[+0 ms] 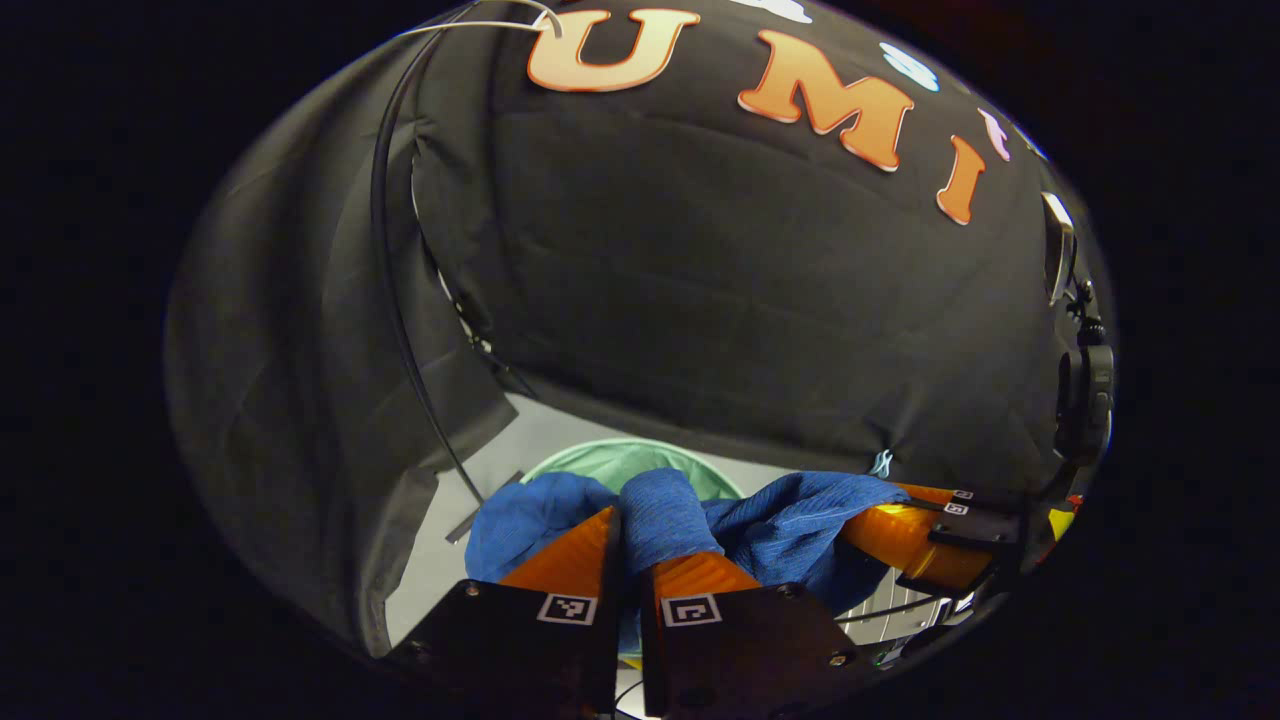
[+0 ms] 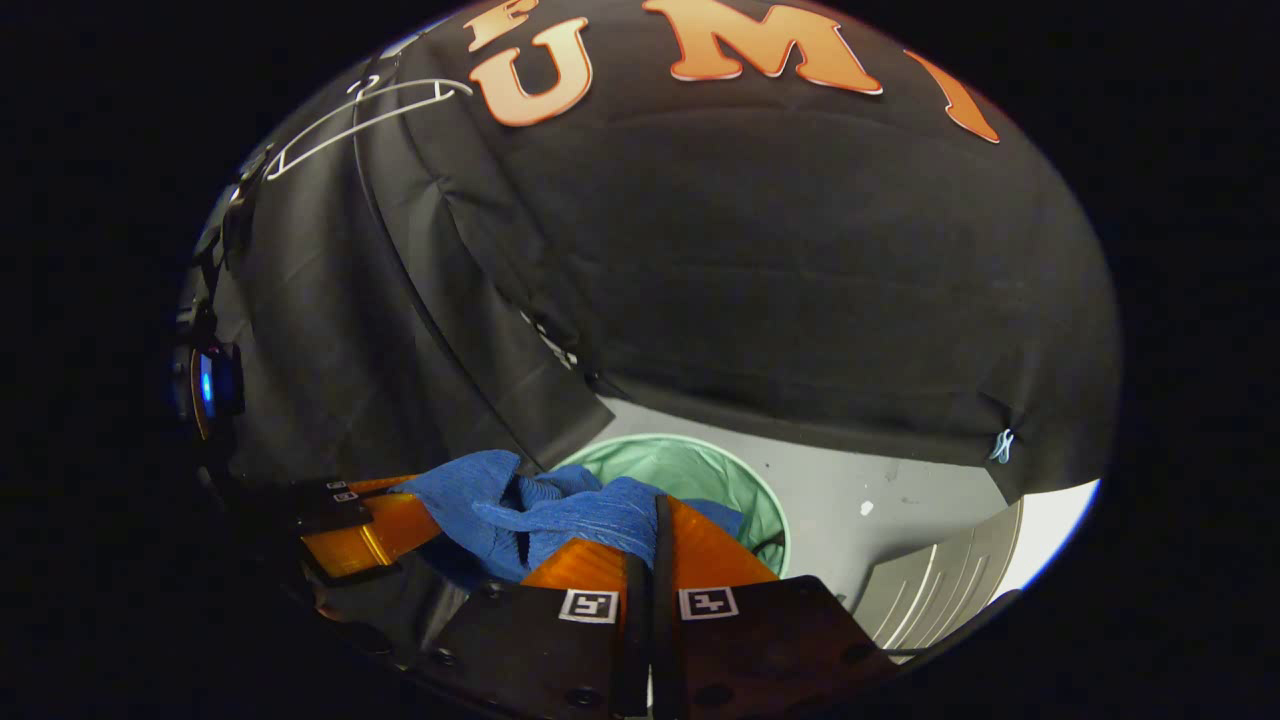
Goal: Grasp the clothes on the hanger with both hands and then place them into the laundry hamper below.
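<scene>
Carry step in hand. My left claw (image 1: pixel 628 545) is pinched closed on the blue garment (image 1: pixel 790 525); my right claw (image 2: pixel 655 535) likewise. The garment hangs between them — hamper (image 2: pixel 700 470) at 12 o'clock. Next, I judge: lower over the rim, release.

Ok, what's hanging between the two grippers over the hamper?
The blue garment spans from the left gripper to the right gripper, bunched above the green hamper, as both gripper views show.
</scene>
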